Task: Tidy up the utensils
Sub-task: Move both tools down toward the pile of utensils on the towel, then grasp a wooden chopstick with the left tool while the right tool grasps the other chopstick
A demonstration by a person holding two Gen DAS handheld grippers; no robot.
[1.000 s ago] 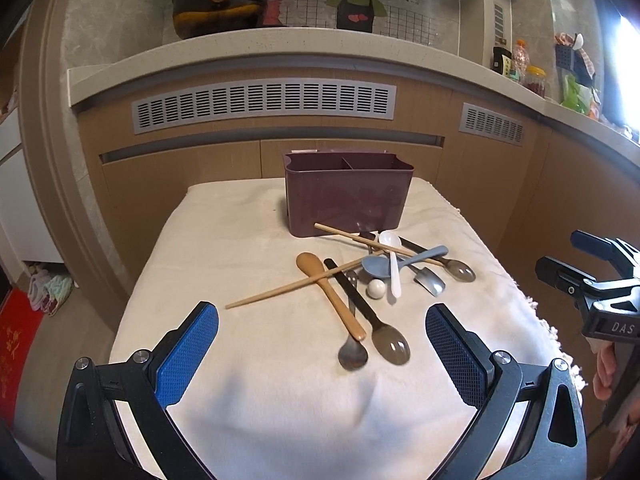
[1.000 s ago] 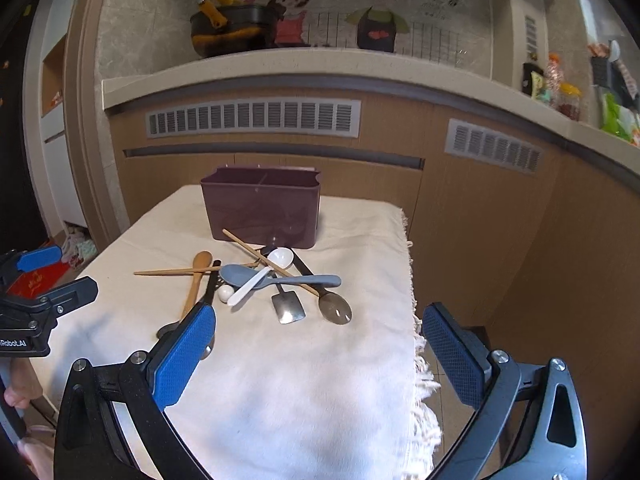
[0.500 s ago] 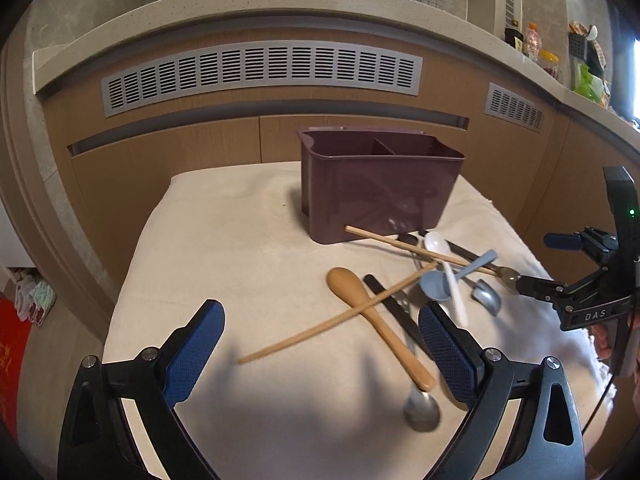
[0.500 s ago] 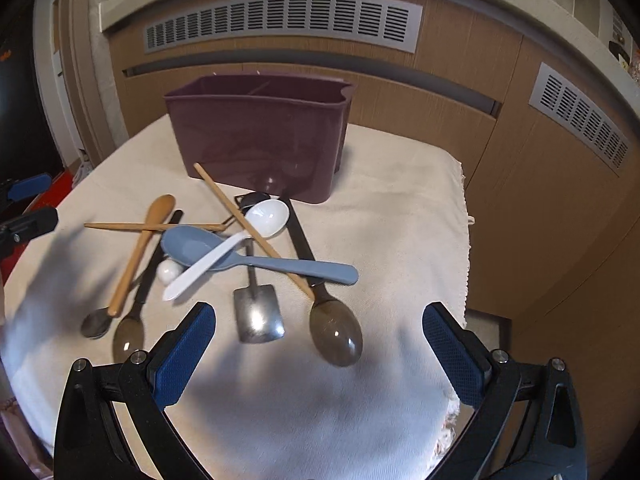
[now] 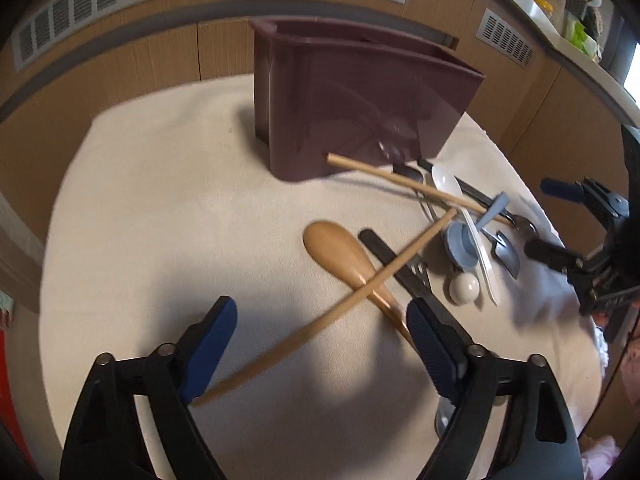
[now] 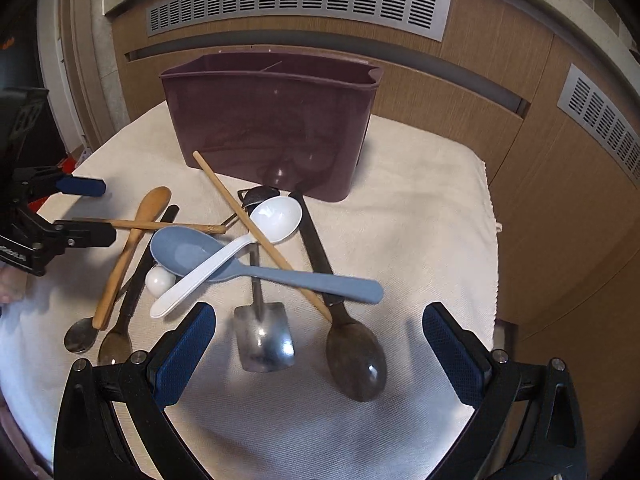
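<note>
The left tongs (image 5: 320,338) are closing around a blurred chopstick (image 5: 340,304), apparently not yet pinched. The right tongs (image 6: 320,344) gape empty over the utensil pile (image 6: 224,256) before the maroon caddy (image 6: 272,128) on the worktop (image 6: 420,200).

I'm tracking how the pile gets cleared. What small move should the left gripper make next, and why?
Probably lower a little more so the closing left gripper, with nothing gripped yet, can pinch the chopstick lying between its pads. That chopstick lies on top of the wooden spoon, so it should lift free, and the purple caddy stands just behind to receive it.
</note>
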